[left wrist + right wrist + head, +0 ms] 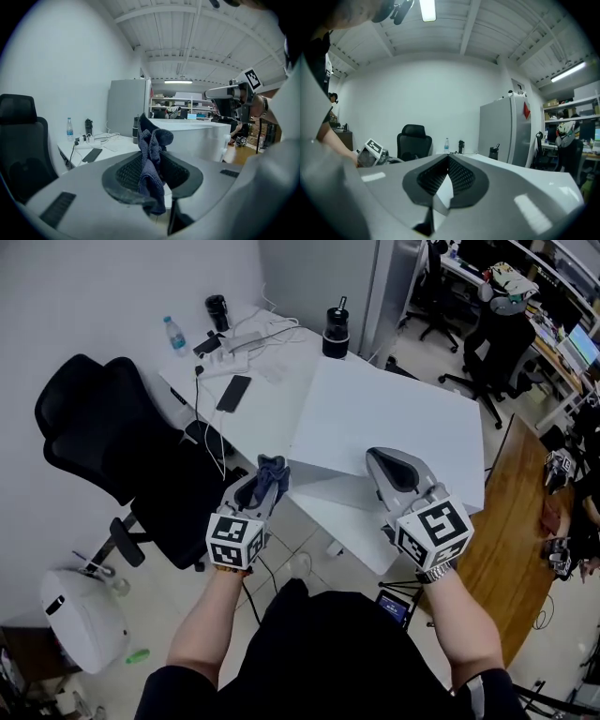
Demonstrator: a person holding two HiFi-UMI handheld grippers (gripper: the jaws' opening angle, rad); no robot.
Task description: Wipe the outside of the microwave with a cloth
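Note:
The microwave [394, 418] is a big white box on the white desk, seen from above, and it shows past the jaws in the left gripper view [197, 138]. A dark blue cloth [273, 470] is bunched between the jaws of my left gripper [266, 479], which is shut on it just short of the microwave's near left corner. In the left gripper view the cloth [151, 159] hangs down between the pads. My right gripper [382, 461] hovers over the microwave's near edge with its jaws together and nothing in them; its tips meet [449, 158].
A black office chair [112, 446] stands left of the desk. On the desk lie a phone [233, 393], a water bottle [174, 335], a power strip with cables and a black tumbler [336, 332]. A wooden table [511, 531] is at the right, a white bin [82, 620] on the floor.

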